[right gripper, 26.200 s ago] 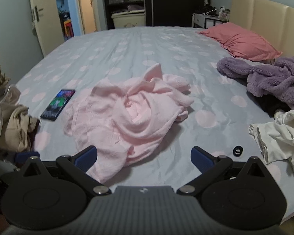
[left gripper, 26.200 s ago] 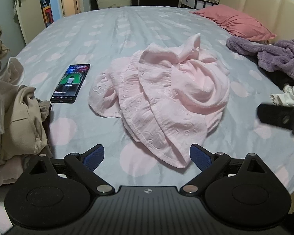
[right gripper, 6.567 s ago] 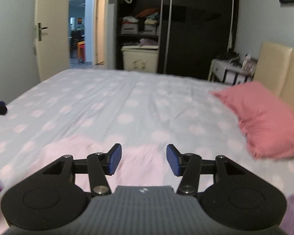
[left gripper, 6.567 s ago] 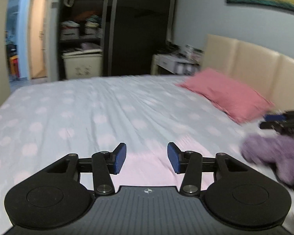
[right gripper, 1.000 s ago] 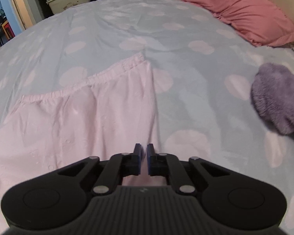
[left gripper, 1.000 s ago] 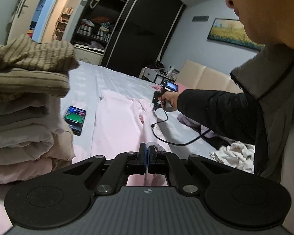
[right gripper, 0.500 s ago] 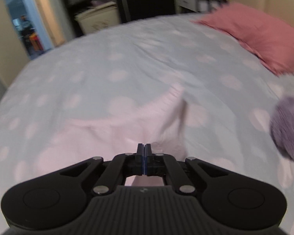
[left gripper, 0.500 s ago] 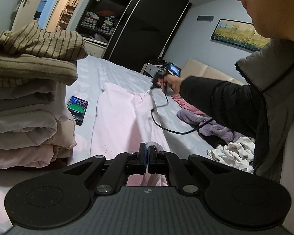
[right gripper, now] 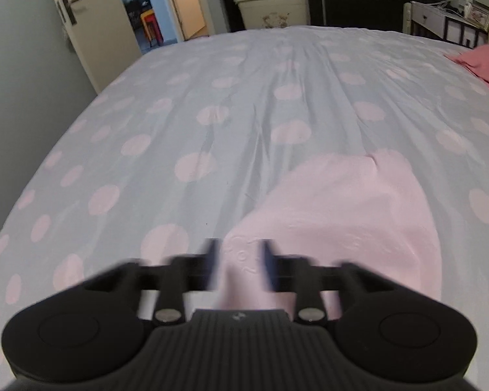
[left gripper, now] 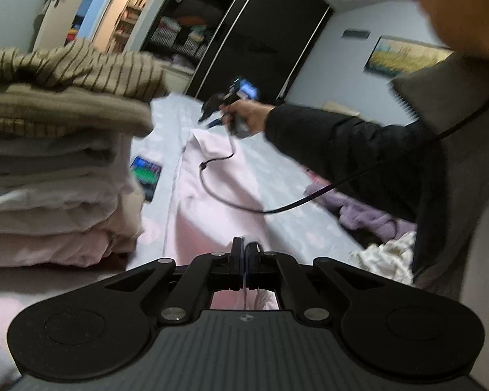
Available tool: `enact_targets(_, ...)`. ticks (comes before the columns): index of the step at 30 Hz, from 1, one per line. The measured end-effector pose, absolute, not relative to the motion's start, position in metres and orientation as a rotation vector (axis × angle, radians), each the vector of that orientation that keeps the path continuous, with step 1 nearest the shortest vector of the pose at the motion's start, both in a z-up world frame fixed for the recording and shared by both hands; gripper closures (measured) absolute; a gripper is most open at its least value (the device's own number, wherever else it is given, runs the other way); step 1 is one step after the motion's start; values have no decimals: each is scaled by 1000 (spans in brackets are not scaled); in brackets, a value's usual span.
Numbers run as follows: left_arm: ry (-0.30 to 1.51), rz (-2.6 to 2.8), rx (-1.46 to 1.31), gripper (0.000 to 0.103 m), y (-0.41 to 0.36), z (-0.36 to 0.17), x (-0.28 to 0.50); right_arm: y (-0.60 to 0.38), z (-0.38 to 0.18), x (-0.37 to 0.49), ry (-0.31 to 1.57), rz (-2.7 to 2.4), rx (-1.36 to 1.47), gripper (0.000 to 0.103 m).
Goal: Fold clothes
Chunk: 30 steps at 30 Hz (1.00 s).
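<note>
Over the dotted bed sheet [right gripper: 244, 104], the left gripper [left gripper: 244, 254] is pinching the pink garment [left gripper: 212, 195] tight while the right gripper [right gripper: 239, 260] is opening above its far end, with folded clothes [left gripper: 55, 176] stacked at nine o'clock.

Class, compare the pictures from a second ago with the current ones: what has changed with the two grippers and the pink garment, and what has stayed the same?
The right gripper, shut on the pink garment a second ago, is opening its jaws and letting go; the garment's far end now lies folded over on the bedsheet. The left gripper stays shut on the garment's near edge. The stack of folded clothes and the phone are unmoved.
</note>
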<state>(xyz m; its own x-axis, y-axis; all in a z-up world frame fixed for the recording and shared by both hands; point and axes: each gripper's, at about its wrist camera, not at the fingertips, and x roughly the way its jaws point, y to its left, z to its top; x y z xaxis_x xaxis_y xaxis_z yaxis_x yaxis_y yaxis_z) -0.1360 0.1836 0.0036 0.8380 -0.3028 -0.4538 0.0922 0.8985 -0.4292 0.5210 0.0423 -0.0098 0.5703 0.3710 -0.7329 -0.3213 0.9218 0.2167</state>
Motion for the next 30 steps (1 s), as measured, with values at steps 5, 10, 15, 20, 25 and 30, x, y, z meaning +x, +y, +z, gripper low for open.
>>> enact_targets(5,695,-137,-445,103,199,-18,-123,-24,5,468,889,434,140,59)
enact_targets(10,778,-159,-441,103,207,-32,-118,-103,21,371,922,492,186,58)
enact_targets(15,824,-164,-444,103,206,-42,-122,-144,25,262,958,557,124,55)
enact_targets(20,880,-110,-401,103,202,-50,-123,-156,12,151,967,676,67,47)
enact_targets(25,987,-37,-328,96,197,-55,-132,-150,-28,60,1011,751,-56,47)
enact_targets(30,898,4,-178,53,190,-23,-151,-155,-66,3,1035,752,-113,44)
